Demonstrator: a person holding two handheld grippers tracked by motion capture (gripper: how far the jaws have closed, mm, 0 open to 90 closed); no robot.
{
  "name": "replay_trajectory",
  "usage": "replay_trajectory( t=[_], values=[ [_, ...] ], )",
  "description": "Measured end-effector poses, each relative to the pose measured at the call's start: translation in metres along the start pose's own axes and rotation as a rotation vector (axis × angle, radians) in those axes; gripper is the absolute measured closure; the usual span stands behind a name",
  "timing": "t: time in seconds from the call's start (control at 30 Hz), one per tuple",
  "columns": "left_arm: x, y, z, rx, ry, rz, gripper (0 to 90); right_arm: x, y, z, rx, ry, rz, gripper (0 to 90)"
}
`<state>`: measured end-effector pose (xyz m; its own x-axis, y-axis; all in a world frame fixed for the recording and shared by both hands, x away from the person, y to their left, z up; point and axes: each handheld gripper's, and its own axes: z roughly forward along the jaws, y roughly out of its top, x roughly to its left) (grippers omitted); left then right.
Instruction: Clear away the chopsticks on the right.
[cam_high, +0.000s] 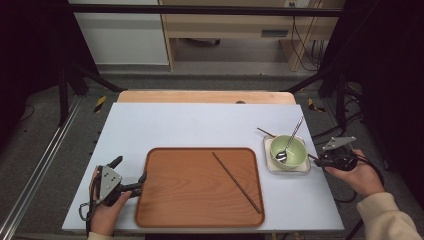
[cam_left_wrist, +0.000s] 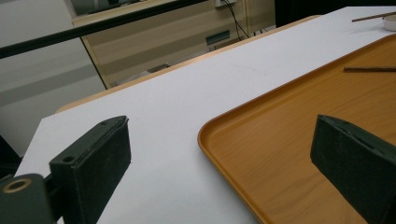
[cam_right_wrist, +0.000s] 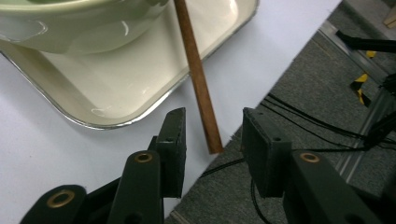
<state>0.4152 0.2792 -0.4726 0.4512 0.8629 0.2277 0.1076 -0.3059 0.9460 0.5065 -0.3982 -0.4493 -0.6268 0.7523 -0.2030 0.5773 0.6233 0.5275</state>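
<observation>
Under the green bowl (cam_high: 288, 151) and its small cream tray (cam_high: 268, 162), the middle of a brown chopstick (cam_high: 264, 132) lay hidden in the high view, with only its far end clear. The picture's top edge cut off that chopstick (cam_right_wrist: 198, 79) just ahead of the right tool (cam_right_wrist: 212, 140), along with most of the bowl (cam_right_wrist: 74, 23). Beside the left tool (cam_left_wrist: 219, 154), the wooden tray (cam_left_wrist: 299, 140) ran off the picture's right and bottom edges.

Your white table top (cam_high: 200, 125) carries a wooden tray (cam_high: 165, 200) near the front edge and a small cream dish (cam_high: 270, 165) just right of it; one chopstick (cam_high: 265, 132) pokes out behind that dish.
</observation>
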Motion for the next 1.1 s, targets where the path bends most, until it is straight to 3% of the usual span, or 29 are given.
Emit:
replay_trajectory(
  t=[0.2, 0.33, 0.4, 0.5, 0.67, 0.77, 1.0, 1.07, 1.1],
  values=[
    [0.0, 0.0, 0.0, -0.004, 0.001, -0.007, 4.5, 0.003, 0.004, 0.007, 0.021, 0.013, -0.001, 69.1],
    [0.0, 0.0, 0.0, -0.004, 0.0, -0.005, 4.5, 0.003, 0.005, 0.008, 0.022, 0.022, -0.007, 80.3],
    [0.0, 0.0, 0.0, -0.004, 0.001, -0.005, 4.6, 0.004, 0.004, 0.007, 0.02, 0.029, -0.033, 83.4],
    [0.001, 0.0, 0.0, -0.004, 0.002, -0.006, 4.5, 0.005, 0.003, 0.003, -0.012, 0.027, -0.019, 84.2],
    [0.0, 0.0, 0.0, -0.003, 0.003, -0.004, 4.5, 0.0, 0.0, -0.008, -0.056, -0.047, 0.03, 84.3],
    [0.0, 0.0, 0.0, -0.004, 0.004, -0.004, 4.5, -0.005, 0.003, -0.017, -0.087, -0.102, 0.103, 84.3],
    [0.001, 0.0, -0.001, -0.007, 0.006, -0.006, 4.5, -0.005, 0.025, -0.049, -0.195, -0.24, 0.246, 84.3],
    [0.001, 0.001, -0.001, -0.009, 0.006, -0.007, 4.5, -0.002, 0.034, -0.06, -0.221, -0.311, 0.254, 84.3],
    [0.001, 0.001, -0.001, -0.01, 0.007, -0.007, 4.5, -0.001, 0.038, -0.066, -0.242, -0.326, 0.255, 84.3]
  ],
)
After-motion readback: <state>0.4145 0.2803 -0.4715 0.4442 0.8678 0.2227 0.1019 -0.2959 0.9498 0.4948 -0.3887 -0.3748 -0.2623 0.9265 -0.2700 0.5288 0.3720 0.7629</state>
